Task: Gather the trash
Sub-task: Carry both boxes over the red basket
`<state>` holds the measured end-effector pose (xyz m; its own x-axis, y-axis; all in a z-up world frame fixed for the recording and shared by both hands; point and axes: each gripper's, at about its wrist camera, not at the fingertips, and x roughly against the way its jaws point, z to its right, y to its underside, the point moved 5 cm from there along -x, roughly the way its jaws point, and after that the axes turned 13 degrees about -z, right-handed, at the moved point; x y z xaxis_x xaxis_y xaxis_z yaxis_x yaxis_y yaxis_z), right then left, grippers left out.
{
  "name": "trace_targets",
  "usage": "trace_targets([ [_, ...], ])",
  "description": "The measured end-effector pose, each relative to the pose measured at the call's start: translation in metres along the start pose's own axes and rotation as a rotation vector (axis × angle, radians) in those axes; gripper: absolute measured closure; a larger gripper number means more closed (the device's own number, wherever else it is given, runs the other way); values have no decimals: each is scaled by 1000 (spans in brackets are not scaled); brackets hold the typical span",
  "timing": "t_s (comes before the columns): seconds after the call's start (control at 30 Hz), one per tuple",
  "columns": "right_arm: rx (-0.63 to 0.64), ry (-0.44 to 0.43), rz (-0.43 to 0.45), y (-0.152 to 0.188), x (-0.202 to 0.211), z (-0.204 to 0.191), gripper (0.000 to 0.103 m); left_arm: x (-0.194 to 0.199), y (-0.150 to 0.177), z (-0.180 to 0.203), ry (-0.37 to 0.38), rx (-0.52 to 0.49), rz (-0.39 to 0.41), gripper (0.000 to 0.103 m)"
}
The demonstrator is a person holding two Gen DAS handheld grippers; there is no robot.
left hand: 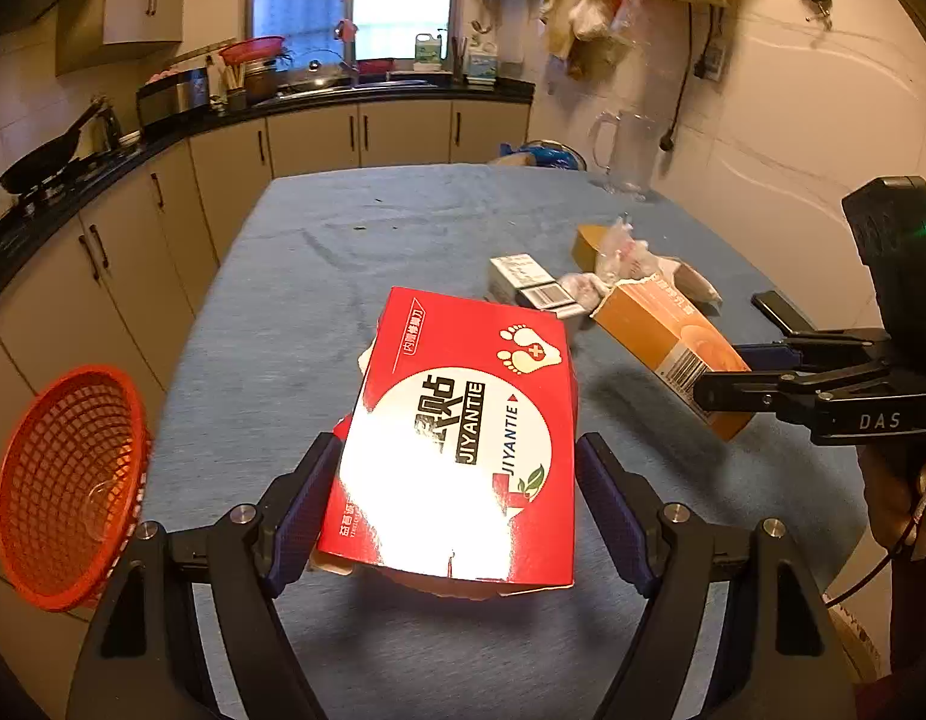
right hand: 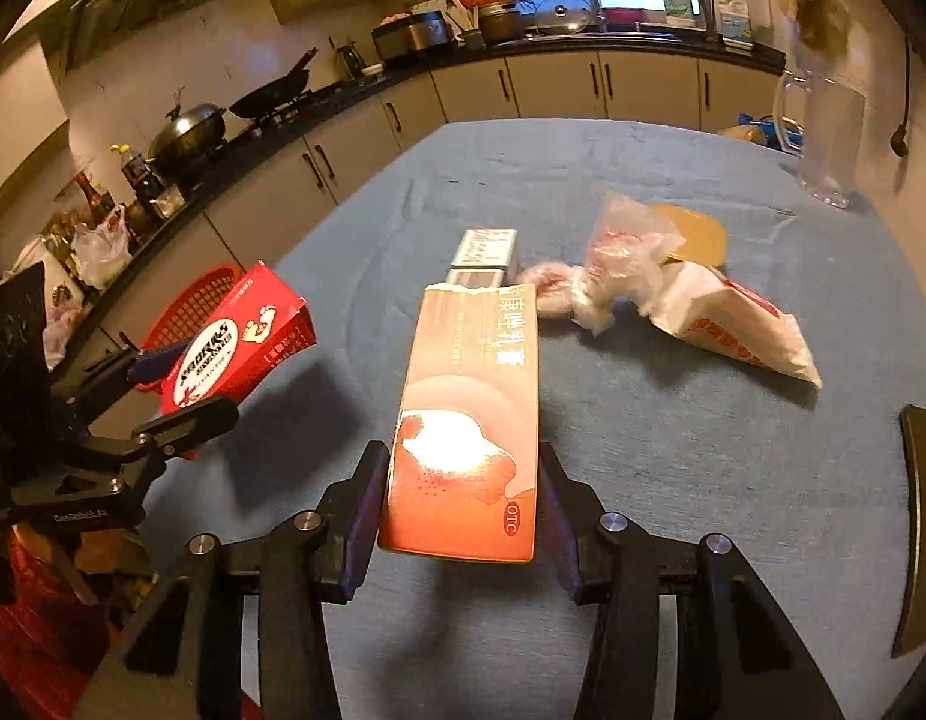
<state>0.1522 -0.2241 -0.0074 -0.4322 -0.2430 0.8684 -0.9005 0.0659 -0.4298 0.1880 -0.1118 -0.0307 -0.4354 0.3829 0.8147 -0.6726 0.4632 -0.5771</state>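
My left gripper (left hand: 456, 516) has its jaws clamped on either side of a red JIYANTIE foot-patch box (left hand: 463, 450), lifted above the blue tablecloth (left hand: 318, 276). My right gripper (right hand: 463, 516) pinches a long orange ointment carton (right hand: 463, 420) between its pads, its torn far end pointing away from me. To my left, past the table edge, sits the red mesh basket (left hand: 60, 480). Further out on the cloth lie the rest of the trash: a small grey-white box (right hand: 484, 255), a crumpled clear plastic bag (right hand: 619, 264), a white paper pouch with red print (right hand: 739, 324) and a gold lid (right hand: 697, 234). At the far right a clear glass pitcher (right hand: 823, 138) stands upright, with the kitchen counter (right hand: 583, 48) behind.
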Motion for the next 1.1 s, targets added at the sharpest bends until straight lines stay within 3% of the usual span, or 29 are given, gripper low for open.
trace_targets([
  [0.73, 163, -135, -37, -50, -32, -133, 51, 71, 31, -131, -126, 240, 100, 25],
  [1.1, 226, -190, -96, -72, -58, -192, 51, 86, 55, -203, -183, 369, 101, 25],
])
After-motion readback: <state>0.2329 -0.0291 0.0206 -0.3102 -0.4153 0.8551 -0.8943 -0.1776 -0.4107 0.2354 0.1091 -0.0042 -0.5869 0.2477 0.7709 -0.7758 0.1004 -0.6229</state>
